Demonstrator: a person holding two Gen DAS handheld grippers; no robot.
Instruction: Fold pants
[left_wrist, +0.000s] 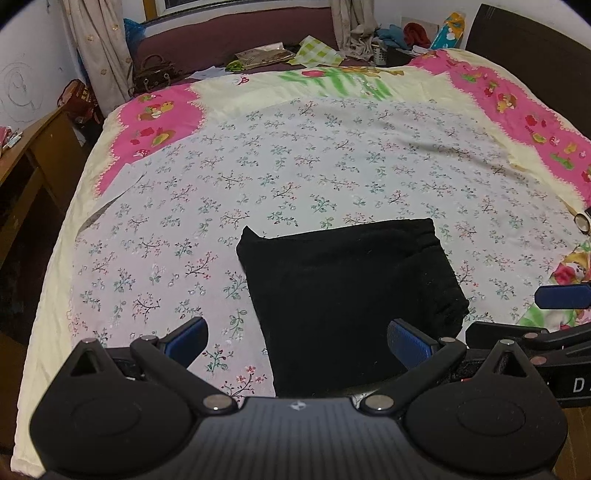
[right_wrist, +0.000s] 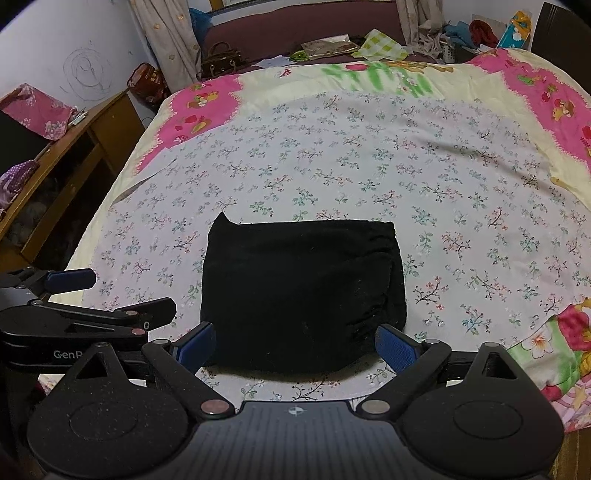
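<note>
A wide bed (left_wrist: 480, 92), pink and cream quilt around the edges. Over it, a pale sheet (right_wrist: 332, 155) printed with small flowering twigs, smooth, covering most of the middle.

On the near half of that sheet, the black pants (right_wrist: 299, 291), already folded into a thick, roughly square bundle. One far corner poking up in a small peak; gathered, wrinkled layers along the right side. Nothing touching it.

Nearest of all, the two tools. Left gripper (left_wrist: 295, 341) held above the near edge of the sheet, blue pads spread wide, nothing between them, the bundle's near corner showing in the gap. Right gripper (right_wrist: 295, 349) just beside it, likewise spread and empty, facing the bundle's near edge. Each one's blue finger visible at the margin of the other's view.

Task looking close to finished, judging by the compact shape.

Risks from here: a low or careless pull-back snagging the near edge on a pad and dragging the top layer open. Loose right-side layers sliding apart under any further nudge. A late pinch on one corner only, lifting it, unrolling the whole stack.
</note>
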